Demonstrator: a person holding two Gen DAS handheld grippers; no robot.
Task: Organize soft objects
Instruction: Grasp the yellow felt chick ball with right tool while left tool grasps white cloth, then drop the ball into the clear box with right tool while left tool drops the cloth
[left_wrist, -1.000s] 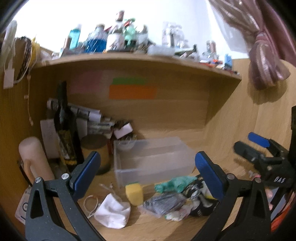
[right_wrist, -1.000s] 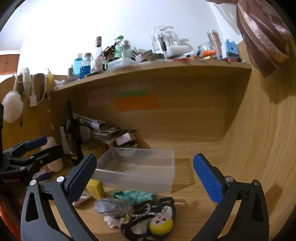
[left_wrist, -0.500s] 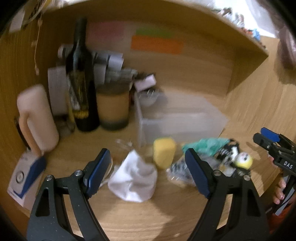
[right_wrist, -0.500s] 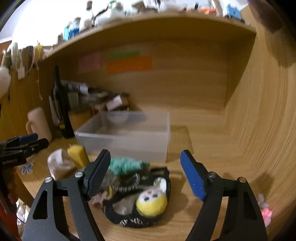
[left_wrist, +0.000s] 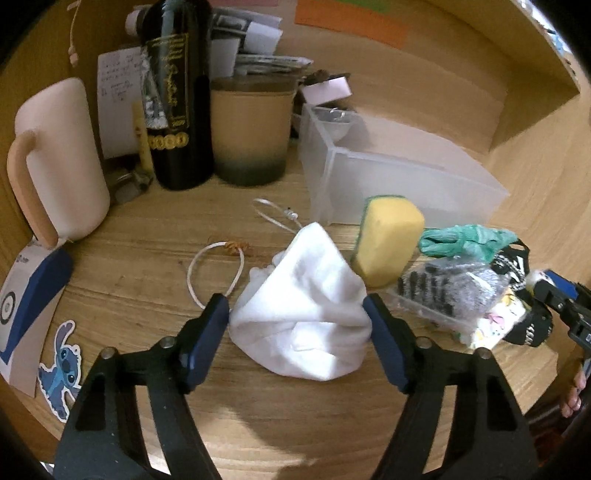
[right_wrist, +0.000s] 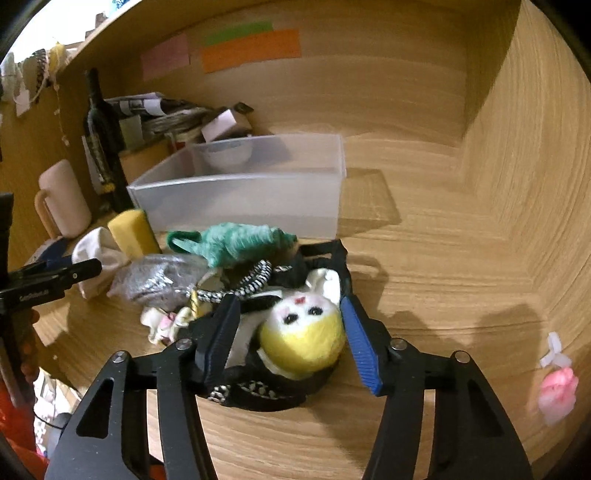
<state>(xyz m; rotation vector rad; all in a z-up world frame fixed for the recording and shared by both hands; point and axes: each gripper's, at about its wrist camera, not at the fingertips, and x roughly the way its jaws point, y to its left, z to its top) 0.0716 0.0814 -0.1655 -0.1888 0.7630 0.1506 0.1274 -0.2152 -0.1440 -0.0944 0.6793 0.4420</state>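
Left wrist view: left tongs (left_wrist: 295, 325) closing around the cloth (left_wrist: 306, 314) beside the bin (left_wrist: 388, 177), not yet pinching; right tongs (right_wrist: 286, 332) closing on the doll (right_wrist: 303, 339). Squeeze low and centred.

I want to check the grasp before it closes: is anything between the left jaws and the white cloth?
Nothing visible. The left gripper has its closing jaws on either side of the white cloth, with bare wood around. The yellow sponge leans just behind the cloth, near the right-side jaw, and might get brushed.

- L gripper (left_wrist: 297, 321): low centre of its wrist view, angled down, jaws closing.
- R gripper (right_wrist: 286, 332): low centre of its view, angled down, jaws closing.
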